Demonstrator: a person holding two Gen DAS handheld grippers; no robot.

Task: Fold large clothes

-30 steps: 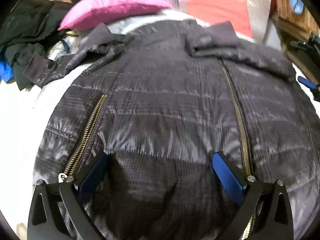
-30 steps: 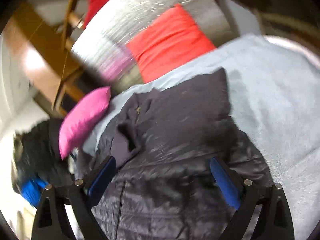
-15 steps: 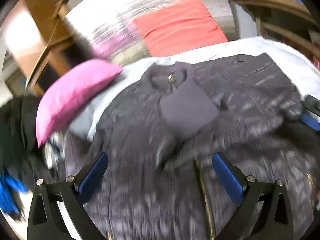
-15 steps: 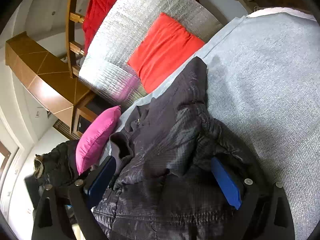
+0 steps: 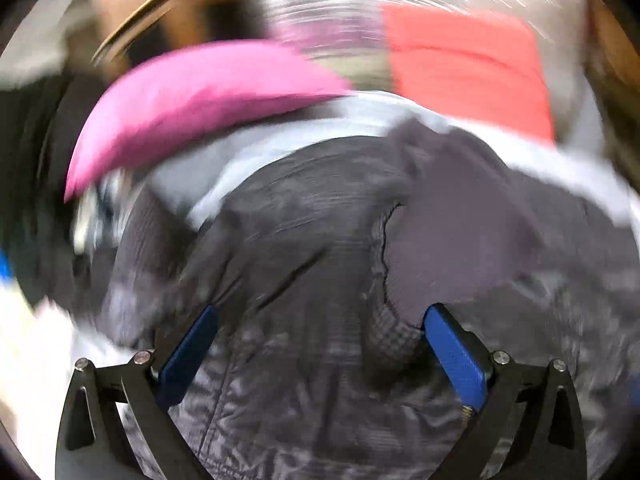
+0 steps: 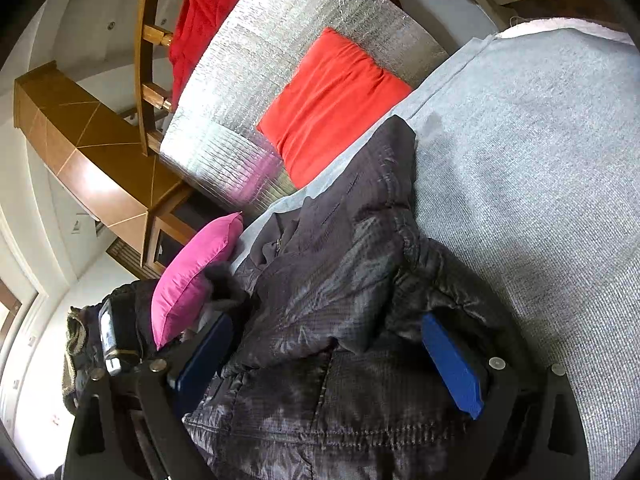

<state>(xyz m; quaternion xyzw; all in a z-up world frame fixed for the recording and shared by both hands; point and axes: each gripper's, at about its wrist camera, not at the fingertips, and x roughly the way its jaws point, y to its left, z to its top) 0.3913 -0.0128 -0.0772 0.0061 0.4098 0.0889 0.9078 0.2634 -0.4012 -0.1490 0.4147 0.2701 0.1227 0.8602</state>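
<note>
A dark grey quilted puffer jacket (image 5: 320, 280) lies on a pale grey bed cover (image 6: 540, 168). One sleeve (image 6: 376, 184) is folded across the body, its ribbed cuff (image 5: 460, 220) lying near the collar. My left gripper (image 5: 320, 348) hovers open just above the jacket's front, blue pads wide apart; this view is motion-blurred. My right gripper (image 6: 328, 360) is open low over the jacket's right side, with bunched fabric lying between its fingers.
A pink cushion (image 6: 192, 280) and an orange-red cushion (image 6: 332, 100) sit at the head of the bed against a silver quilted backrest (image 6: 280, 52). Dark clothes (image 6: 120, 320) pile at the left. A wooden cabinet (image 6: 92, 152) stands behind.
The sleeve has been laid over the jacket's body. My left gripper swings left and nearer the jacket, blurring its view. My right gripper has come lower over the jacket's right side.
</note>
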